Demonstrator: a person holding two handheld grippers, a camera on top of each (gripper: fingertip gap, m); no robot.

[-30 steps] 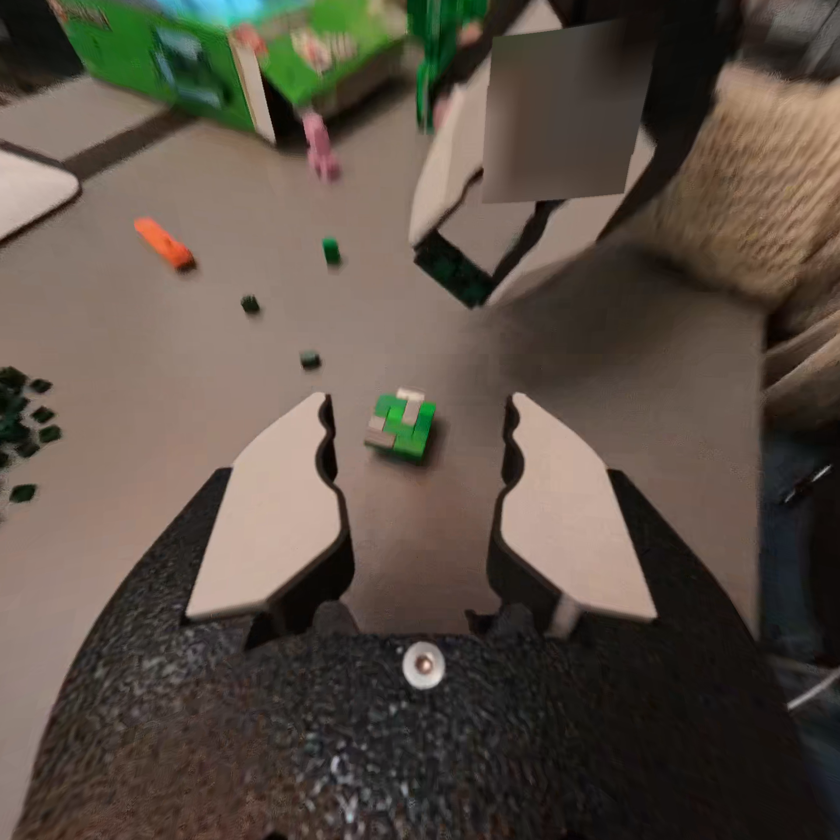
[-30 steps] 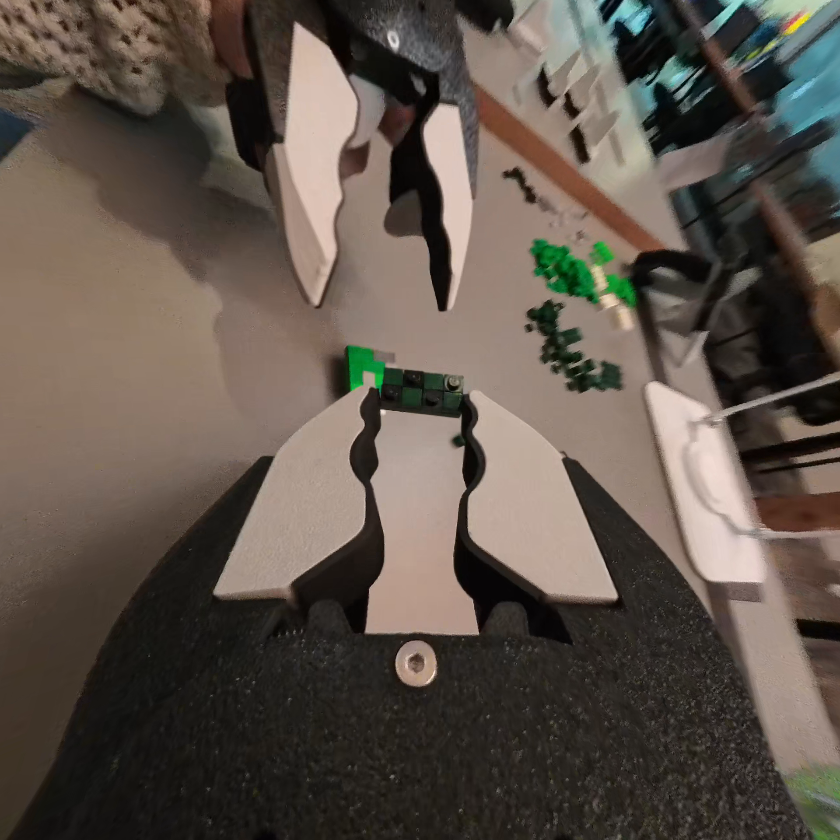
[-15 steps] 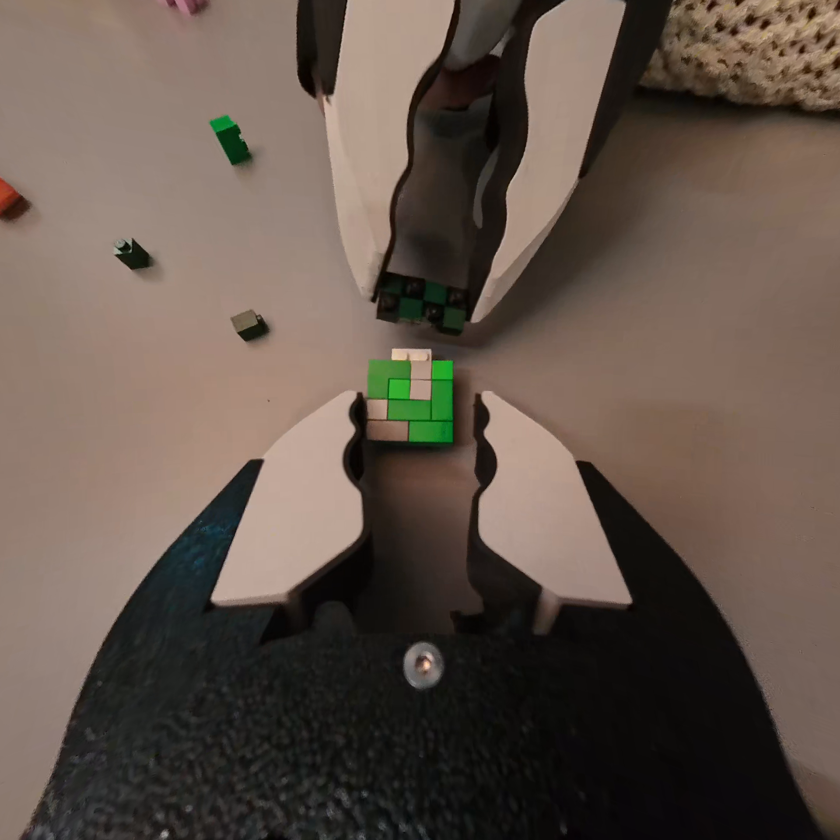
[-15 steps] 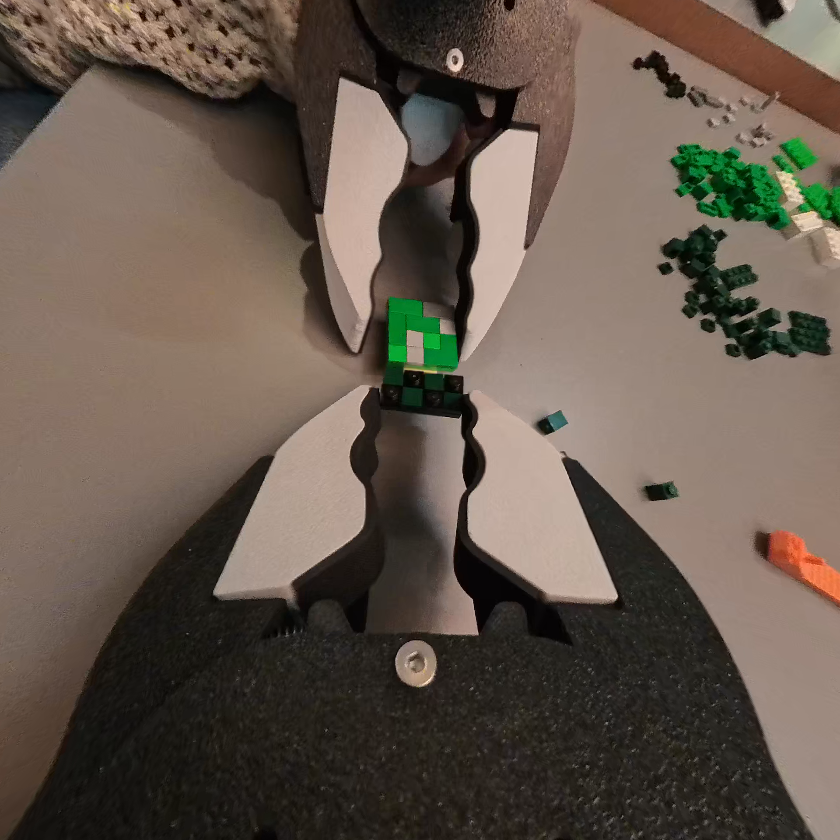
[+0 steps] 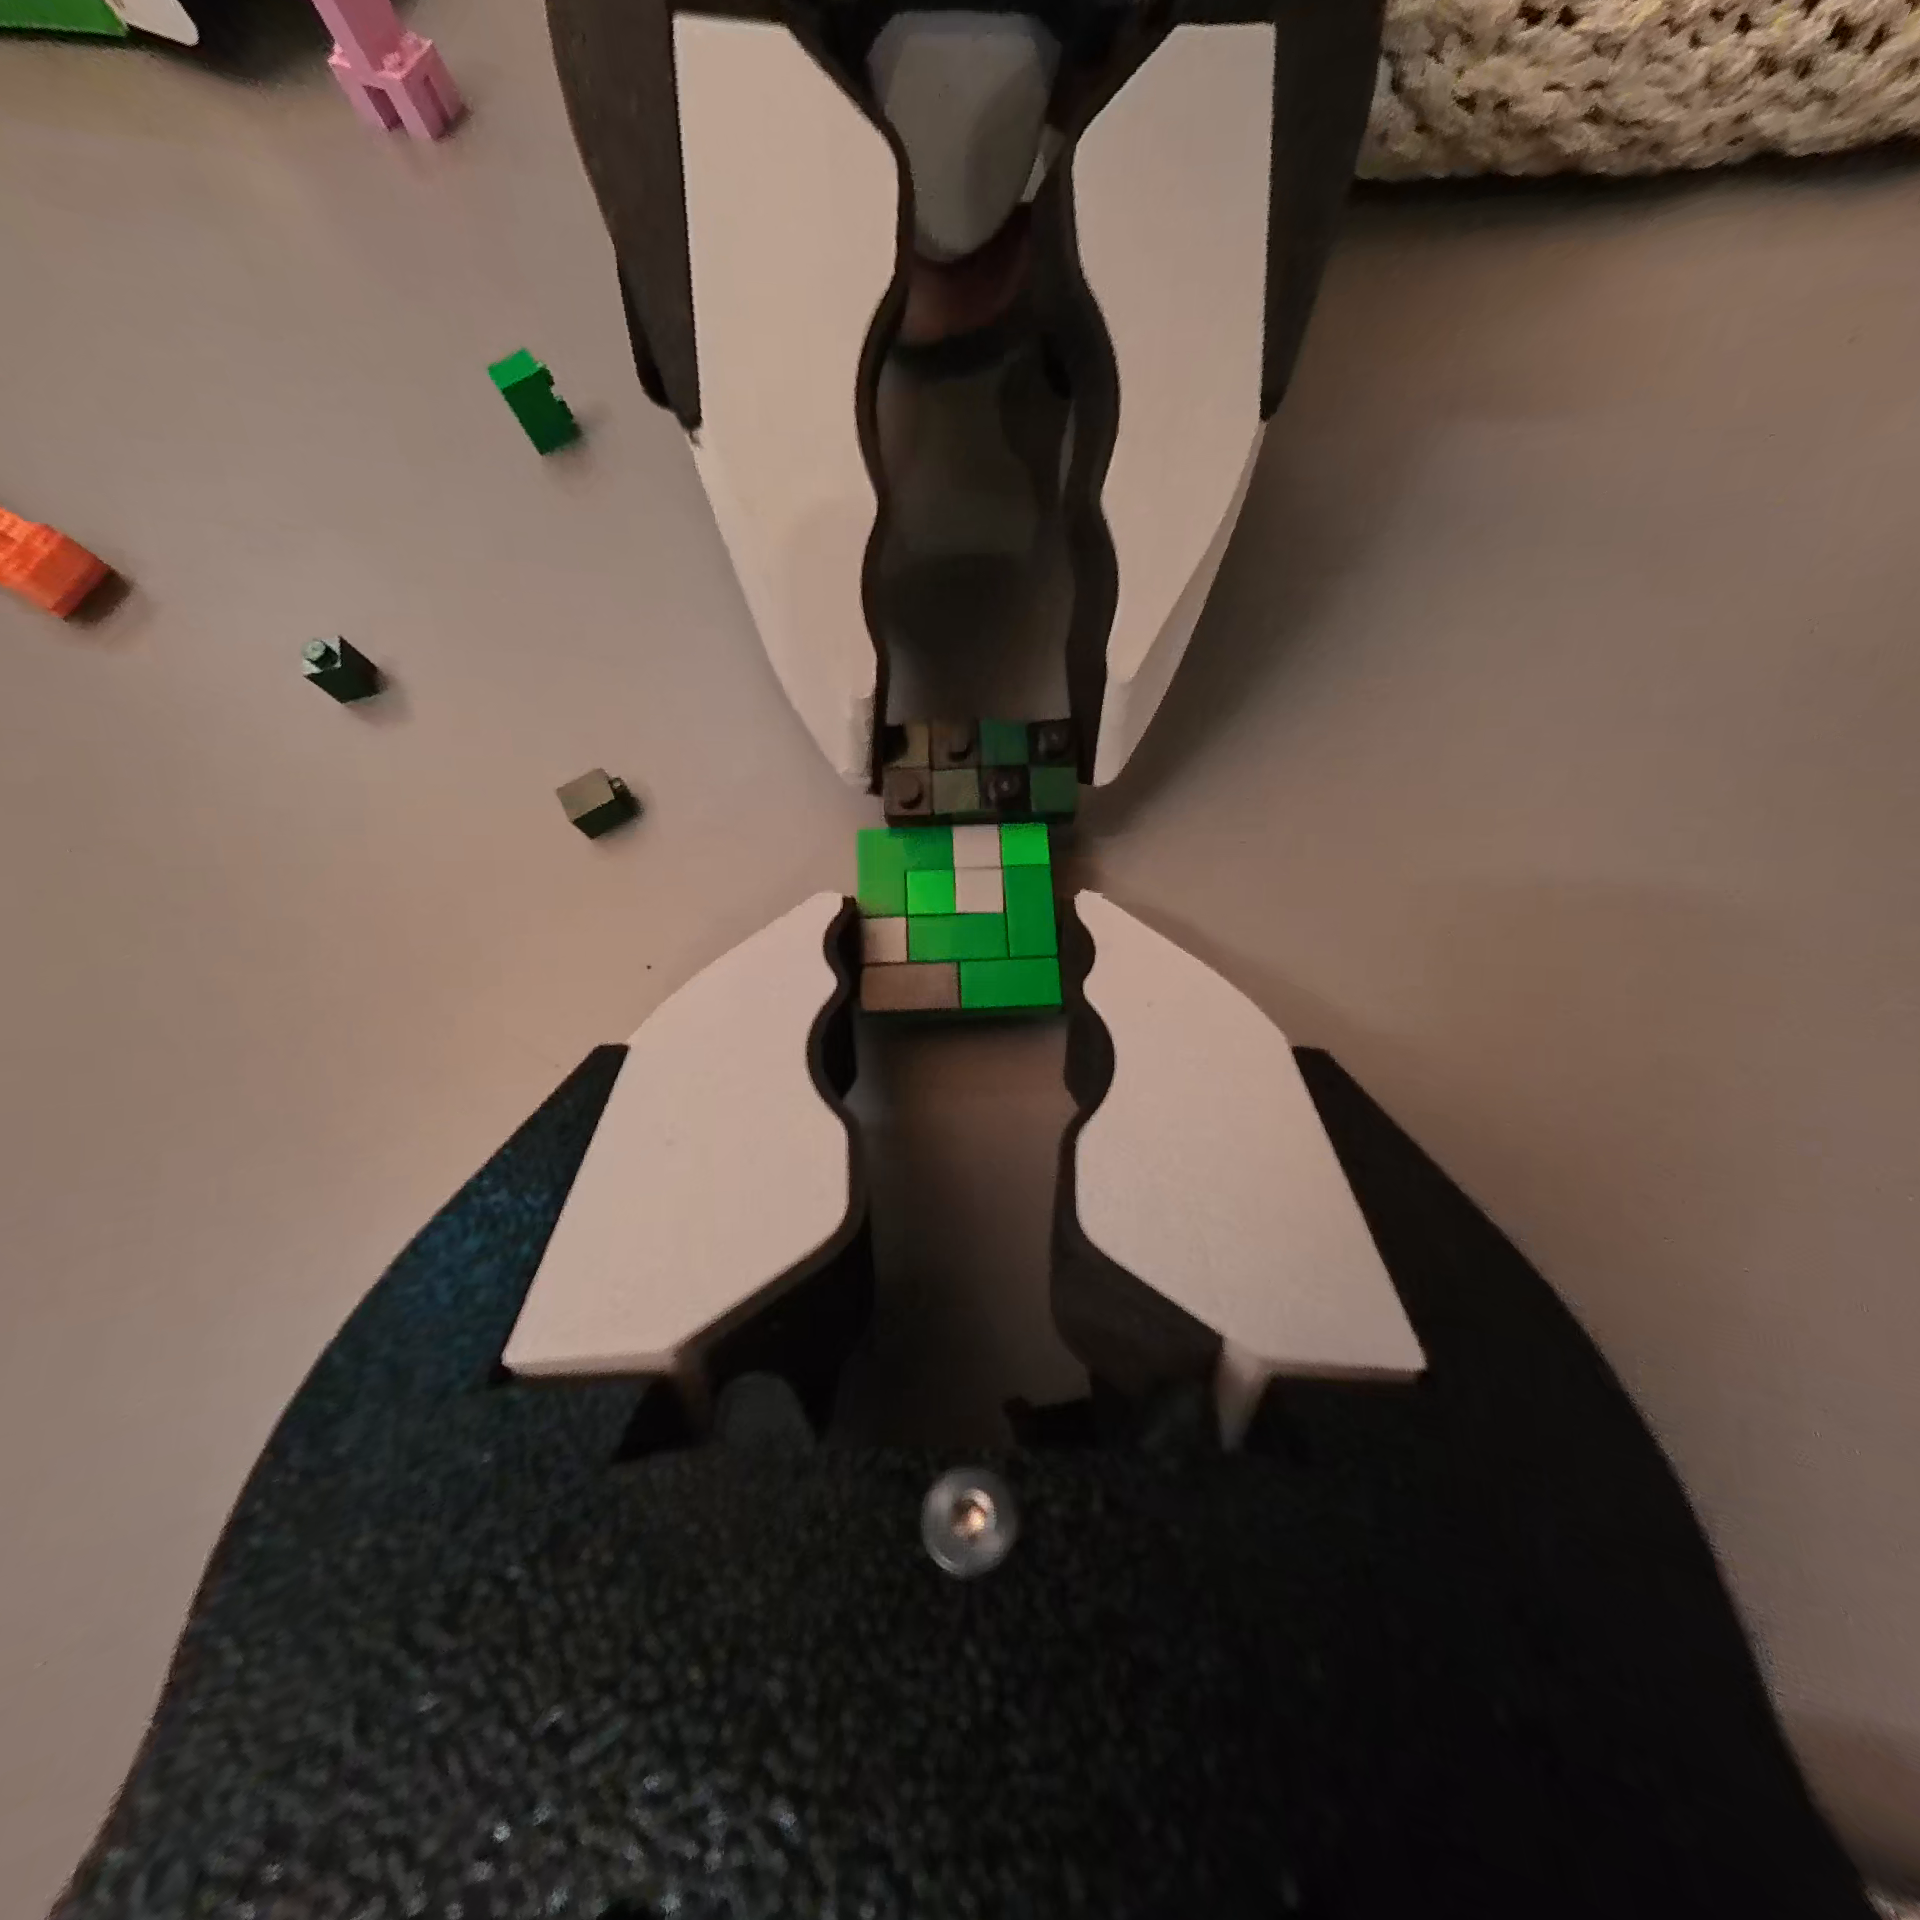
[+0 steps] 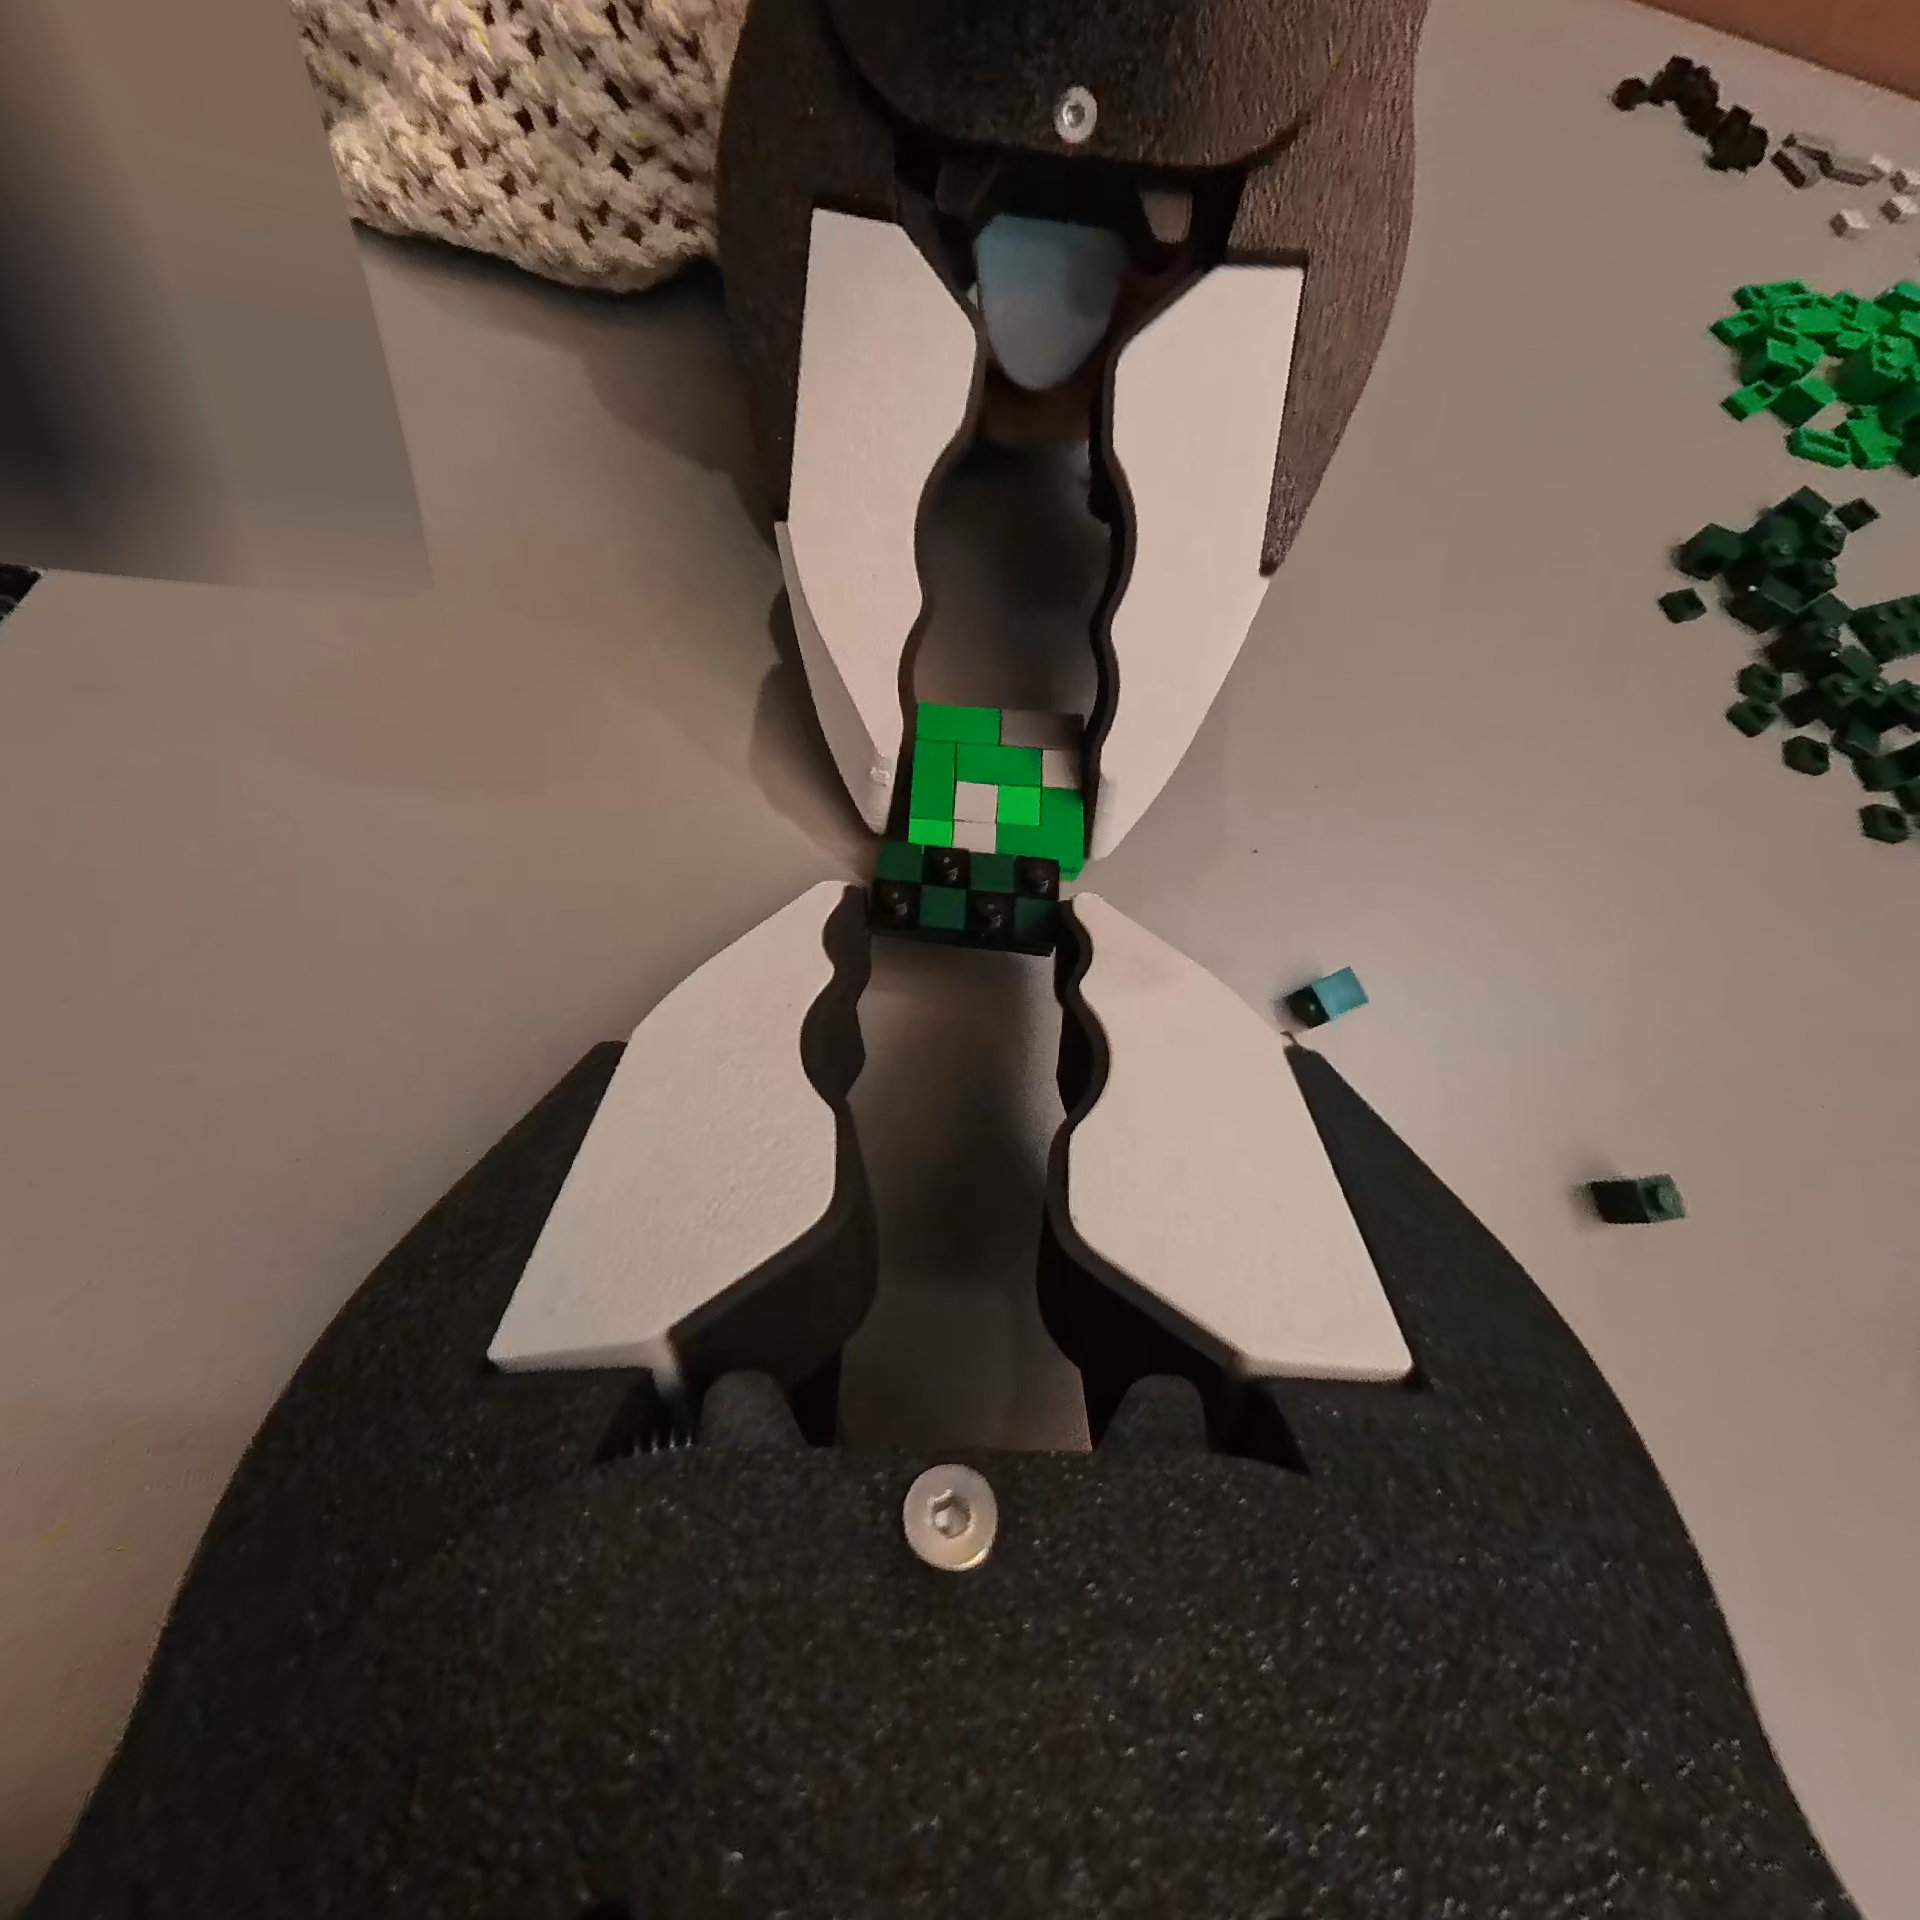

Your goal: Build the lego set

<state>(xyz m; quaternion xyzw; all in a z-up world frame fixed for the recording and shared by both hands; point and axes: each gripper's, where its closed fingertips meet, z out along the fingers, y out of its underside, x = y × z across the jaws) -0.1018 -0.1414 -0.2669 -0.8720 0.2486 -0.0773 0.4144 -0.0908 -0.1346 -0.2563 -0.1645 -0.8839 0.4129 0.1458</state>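
My left gripper (image 5: 961,925) is shut on a bright green and grey tiled lego block (image 5: 977,904) that rests on the grey table (image 5: 1507,831). My right gripper (image 6: 961,920) is shut on a dark green and black studded piece (image 6: 966,902), held flat and low. The two grippers face each other, tip to tip. The studded piece (image 5: 982,774) sits right at the far edge of the tiled block (image 6: 987,790); I cannot tell whether they touch. The right gripper's fingers (image 5: 790,416) fill the top of the left wrist view.
Loose bricks lie left of the grippers: a green one (image 5: 532,400), two dark ones (image 5: 338,668) (image 5: 595,802), an orange separator (image 5: 47,566) and a pink figure (image 5: 395,73). Piles of green (image 6: 1839,364) and dark green bricks (image 6: 1829,644) lie to the right. A knitted fabric (image 6: 520,135) is behind. Left and right tips are no more than a few centimetres apart.
My left gripper has moved up to the tiled block and shut on its sides. My right gripper has brought the studded piece closer, up to the block's far edge.
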